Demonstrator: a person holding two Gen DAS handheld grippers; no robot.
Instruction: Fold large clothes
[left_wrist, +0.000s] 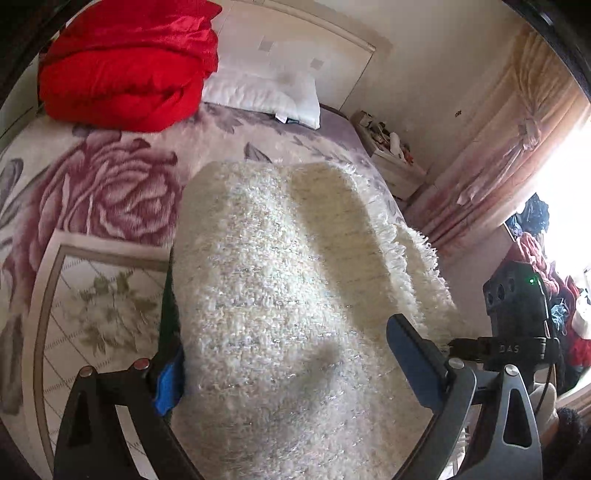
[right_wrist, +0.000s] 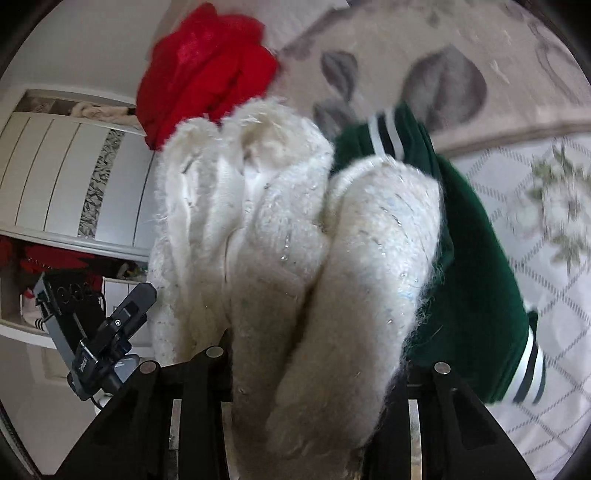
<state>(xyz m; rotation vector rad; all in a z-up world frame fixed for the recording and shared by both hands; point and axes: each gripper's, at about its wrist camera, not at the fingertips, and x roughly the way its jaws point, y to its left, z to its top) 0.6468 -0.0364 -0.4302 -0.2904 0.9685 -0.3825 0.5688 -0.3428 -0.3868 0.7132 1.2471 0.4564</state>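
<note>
Left tool (left_wrist: 291, 369) angled down, fingers spread wide around cloth. Right tool (right_wrist: 314, 387) angled down, clamped on cloth.

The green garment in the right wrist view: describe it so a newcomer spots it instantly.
Start at the bed with the rose-patterned blanket. On it, beside and partly under the fluffy cream-white sweater, lies the dark green velvety garment. Unlike the shaggy sweater and the folded red blanket behind, it is smooth, with white-and-black striped ribbed cuffs.

Right gripper (right_wrist: 306, 369) fingertips buried in the white fluffy garment (right_wrist: 258, 229). Green garment (right_wrist: 472, 280) largely covered by it, lower sleeve cuff possibly cropped. Bedspread (right_wrist: 535, 221) motion-blurred; left gripper (left_wrist: 291, 365) left pad hidden behind fabric.
</note>
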